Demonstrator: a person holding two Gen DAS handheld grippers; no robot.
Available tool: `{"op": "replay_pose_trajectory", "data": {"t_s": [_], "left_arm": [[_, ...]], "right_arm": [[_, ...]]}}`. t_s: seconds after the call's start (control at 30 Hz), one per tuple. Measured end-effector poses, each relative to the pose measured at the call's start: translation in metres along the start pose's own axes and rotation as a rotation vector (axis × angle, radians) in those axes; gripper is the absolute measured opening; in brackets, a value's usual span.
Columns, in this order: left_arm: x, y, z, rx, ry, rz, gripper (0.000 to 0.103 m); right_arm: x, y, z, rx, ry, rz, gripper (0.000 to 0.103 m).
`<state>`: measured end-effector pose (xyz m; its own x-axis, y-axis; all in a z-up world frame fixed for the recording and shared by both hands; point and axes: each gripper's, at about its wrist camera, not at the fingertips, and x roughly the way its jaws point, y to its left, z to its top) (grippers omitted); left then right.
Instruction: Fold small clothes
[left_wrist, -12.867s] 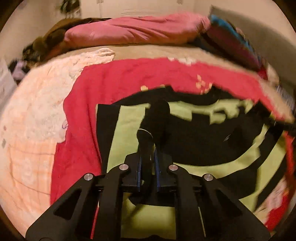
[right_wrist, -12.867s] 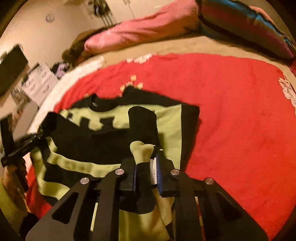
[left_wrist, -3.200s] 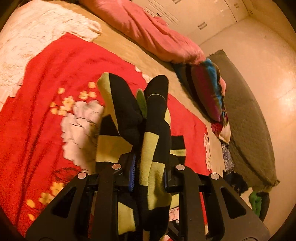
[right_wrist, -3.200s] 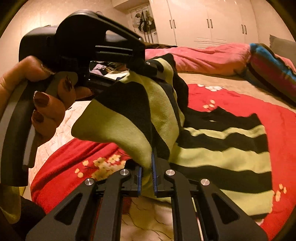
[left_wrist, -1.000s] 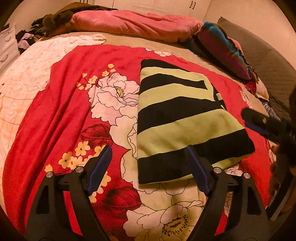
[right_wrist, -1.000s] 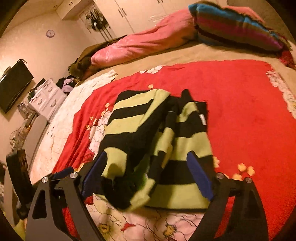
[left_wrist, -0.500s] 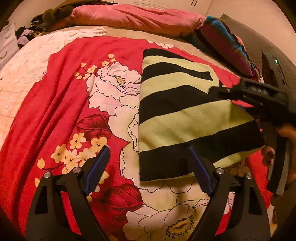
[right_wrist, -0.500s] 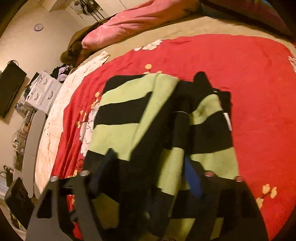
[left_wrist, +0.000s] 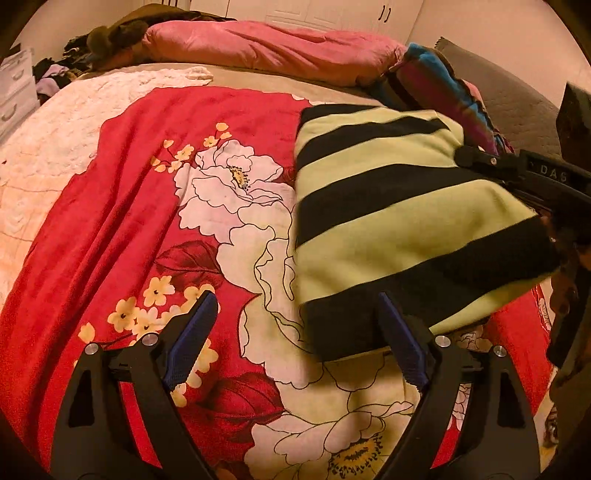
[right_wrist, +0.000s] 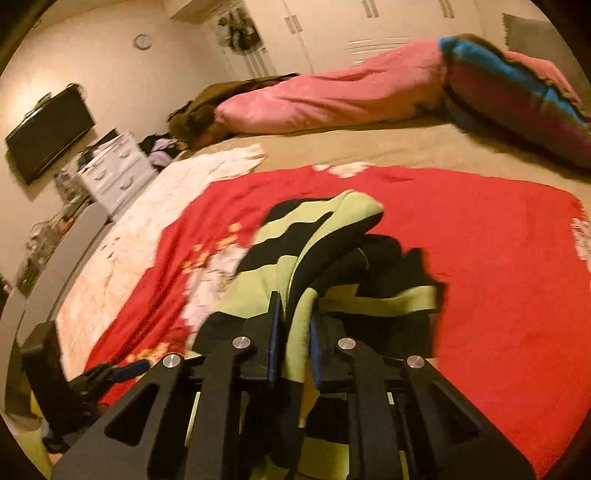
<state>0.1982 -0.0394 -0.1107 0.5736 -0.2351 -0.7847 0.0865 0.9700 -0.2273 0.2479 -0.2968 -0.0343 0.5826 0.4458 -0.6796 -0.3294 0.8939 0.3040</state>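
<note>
Change: since a second ago we see the right gripper (right_wrist: 293, 332) has gone from wide apart over the garment to pinched on it; its jaws have just been closing, with a fold of the striped sweater (left_wrist: 399, 221) between them, and that side of the cloth now lifts off the bed.
Right tool: we see its blue pads (right_wrist: 274, 332) pressed together on a green-and-black fold of the sweater, which bunches up ahead of the fingers.
Left tool: we see the left gripper (left_wrist: 295, 332) with its fingers spread wide, nothing between the pads; the near black corner of the sweater lies just beside its right finger, apart from the pad as far as we can tell.
Sweater: we find it folded into a striped block on the red floral blanket (left_wrist: 129, 221), its right edge raised where the other tool grips it.
Person: we make out a hand (left_wrist: 565, 288) at the right edge of the left wrist view, around the handle of the other tool.
Bed: we see a pink pillow (left_wrist: 266, 48) and a blue-and-magenta striped cushion (left_wrist: 439, 88) along the far side, well apart from the sweater.
Room: we note a wall-mounted television (right_wrist: 48, 136) and a white drawer unit (right_wrist: 114, 166) beyond the bed in the right wrist view.
</note>
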Motion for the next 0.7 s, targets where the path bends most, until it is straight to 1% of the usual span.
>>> {"op": "replay_pose_trajectory", "data": {"t_s": [0.07, 0.13, 0.2, 0.27, 0.33, 0.4, 0.43, 0.47, 0.5, 0.57, 0.63, 0.7], "left_arm": [[0.002, 0.000, 0.000, 0.001, 0.007, 0.001, 0.081], [0.005, -0.002, -0.001, 0.004, 0.017, 0.000, 0.081], [0.007, -0.003, -0.002, 0.010, 0.020, 0.004, 0.081], [0.008, -0.003, -0.002, 0.015, 0.024, 0.003, 0.081], [0.010, -0.003, 0.000, 0.014, 0.028, 0.004, 0.082], [0.012, -0.002, 0.002, 0.008, 0.033, 0.003, 0.082], [0.013, -0.002, 0.003, 0.006, 0.033, 0.000, 0.083], [0.013, -0.003, 0.004, 0.007, 0.034, -0.005, 0.083], [0.013, -0.003, 0.006, 0.008, 0.033, -0.008, 0.083], [0.016, -0.005, 0.011, 0.007, 0.032, -0.018, 0.085], [0.020, -0.004, 0.015, -0.011, 0.038, -0.037, 0.086], [0.029, -0.002, 0.020, -0.041, 0.058, -0.062, 0.086]], "right_arm": [[0.007, -0.022, -0.007, 0.022, 0.027, -0.059, 0.013], [0.023, -0.044, -0.022, 0.056, 0.090, -0.105, 0.013], [0.036, -0.058, -0.038, 0.074, 0.119, -0.117, 0.015], [0.036, -0.059, -0.046, 0.070, 0.095, -0.131, 0.023], [0.035, -0.058, -0.049, 0.069, 0.073, -0.138, 0.023], [0.035, -0.055, -0.049, 0.059, 0.069, -0.158, 0.025], [0.035, -0.054, -0.048, 0.063, 0.072, -0.174, 0.033], [0.032, -0.055, -0.048, 0.075, 0.075, -0.191, 0.048], [0.026, -0.059, -0.047, 0.097, 0.070, -0.195, 0.053], [0.015, -0.069, -0.045, 0.141, 0.041, -0.174, 0.056], [0.013, -0.072, -0.044, 0.166, 0.035, -0.153, 0.057], [0.018, -0.074, -0.045, 0.181, 0.057, -0.122, 0.057]]}}
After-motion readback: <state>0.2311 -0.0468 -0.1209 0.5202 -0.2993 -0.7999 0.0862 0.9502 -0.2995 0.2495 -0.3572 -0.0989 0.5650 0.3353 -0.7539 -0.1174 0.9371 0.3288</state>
